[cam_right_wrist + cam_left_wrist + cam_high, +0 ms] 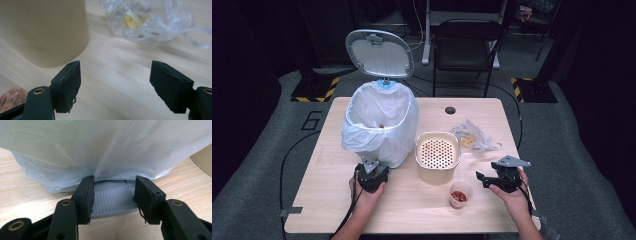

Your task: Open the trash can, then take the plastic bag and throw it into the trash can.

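A pedal bin (pixel 379 120) lined with a white bag stands on the table's left half, its grey lid (pixel 379 52) raised. My left gripper (pixel 372 172) sits at the bin's foot. In the left gripper view its jaws (pixel 115 181) are shut on the bin's grey ribbed pedal (pixel 113 200), one pad on each side, under the hanging bag (pixel 105 147). My right gripper (pixel 487 171) hovers at the right, open with nothing between the jaws (pixel 116 66), bare table beneath.
A beige pot (pixel 438 155) with a perforated insert stands mid-table, and its wall (pixel 42 30) is close to my right gripper. A small cup (pixel 460 194) with red bits is at the front. A crumpled clear bag (pixel 473 137) with yellow scraps lies behind. A chair (pixel 464 45) stands beyond the wooden table (pixel 337 200).
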Demonstrator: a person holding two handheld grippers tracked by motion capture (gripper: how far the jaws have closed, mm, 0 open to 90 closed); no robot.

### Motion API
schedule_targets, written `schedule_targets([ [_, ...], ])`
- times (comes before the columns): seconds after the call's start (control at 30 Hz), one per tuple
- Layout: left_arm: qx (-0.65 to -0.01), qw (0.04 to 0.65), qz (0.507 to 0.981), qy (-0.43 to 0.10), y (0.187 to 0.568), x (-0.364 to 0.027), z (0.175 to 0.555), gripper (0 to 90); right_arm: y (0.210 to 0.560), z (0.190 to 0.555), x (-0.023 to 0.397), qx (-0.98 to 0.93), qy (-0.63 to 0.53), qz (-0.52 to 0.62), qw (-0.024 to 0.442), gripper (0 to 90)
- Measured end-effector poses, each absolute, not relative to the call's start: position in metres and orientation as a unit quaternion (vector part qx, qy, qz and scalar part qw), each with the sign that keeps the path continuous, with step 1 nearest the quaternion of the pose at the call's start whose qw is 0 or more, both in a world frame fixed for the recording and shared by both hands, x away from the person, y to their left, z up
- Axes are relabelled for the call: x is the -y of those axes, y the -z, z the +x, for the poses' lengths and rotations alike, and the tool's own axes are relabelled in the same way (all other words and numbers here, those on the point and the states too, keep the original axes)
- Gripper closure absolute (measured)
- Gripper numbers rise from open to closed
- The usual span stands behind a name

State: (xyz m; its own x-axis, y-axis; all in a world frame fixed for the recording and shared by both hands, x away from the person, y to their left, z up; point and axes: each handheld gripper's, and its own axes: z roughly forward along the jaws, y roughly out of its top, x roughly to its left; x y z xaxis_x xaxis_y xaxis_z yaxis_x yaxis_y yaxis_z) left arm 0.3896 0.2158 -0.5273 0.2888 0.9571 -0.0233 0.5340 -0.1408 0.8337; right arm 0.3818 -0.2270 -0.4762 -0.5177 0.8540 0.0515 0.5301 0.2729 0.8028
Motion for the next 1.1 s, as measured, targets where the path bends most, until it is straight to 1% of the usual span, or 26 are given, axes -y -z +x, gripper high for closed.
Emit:
schedule_targets([
  [0.07,-0.53,0.386,0.703,-0.274,0.527,-0.216,0.39,50.4,0.466,0.391,0.228,-0.777,-0.4,0.437,0.213,25.7],
  [0.1,-0.53,0.386,0.703,-0.274,0.527,-0.216,0.39,50.3,0.466,0.391,0.228,-0.777,-0.4,0.437,0.213,25.7],
  [0.37,-0.53,0.386,0.703,-0.274,0.527,-0.216,0.39,50.4,0.438,0.429,0.225,-0.783,-0.387,0.43,0.228,23.5],
  [0.53,-0.53,0.385,0.705,-0.27,0.527,-0.216,0.389,50.4,0.423,0.453,0.22,-0.784,-0.386,0.422,0.242,24.9],
  [0.67,-0.531,0.388,0.702,-0.275,0.527,-0.215,0.39,50.4,0.418,0.463,0.216,-0.786,-0.383,0.422,0.239,25.1],
  [0.7,-0.531,0.389,0.701,-0.274,0.528,-0.215,0.39,50.3,0.416,0.471,0.214,-0.792,-0.377,0.418,0.235,25.4],
  [0.77,-0.53,0.387,0.702,-0.275,0.528,-0.216,0.39,50.3,0.416,0.475,0.213,-0.794,-0.373,0.42,0.235,25.9],
  [0.97,-0.529,0.385,0.704,-0.275,0.527,-0.216,0.39,50.4,0.425,0.498,0.21,-0.795,-0.364,0.432,0.222,32.8],
  [1.1,-0.529,0.385,0.704,-0.275,0.527,-0.216,0.39,50.4,0.437,0.514,0.208,-0.79,-0.35,0.452,0.222,34.0],
])
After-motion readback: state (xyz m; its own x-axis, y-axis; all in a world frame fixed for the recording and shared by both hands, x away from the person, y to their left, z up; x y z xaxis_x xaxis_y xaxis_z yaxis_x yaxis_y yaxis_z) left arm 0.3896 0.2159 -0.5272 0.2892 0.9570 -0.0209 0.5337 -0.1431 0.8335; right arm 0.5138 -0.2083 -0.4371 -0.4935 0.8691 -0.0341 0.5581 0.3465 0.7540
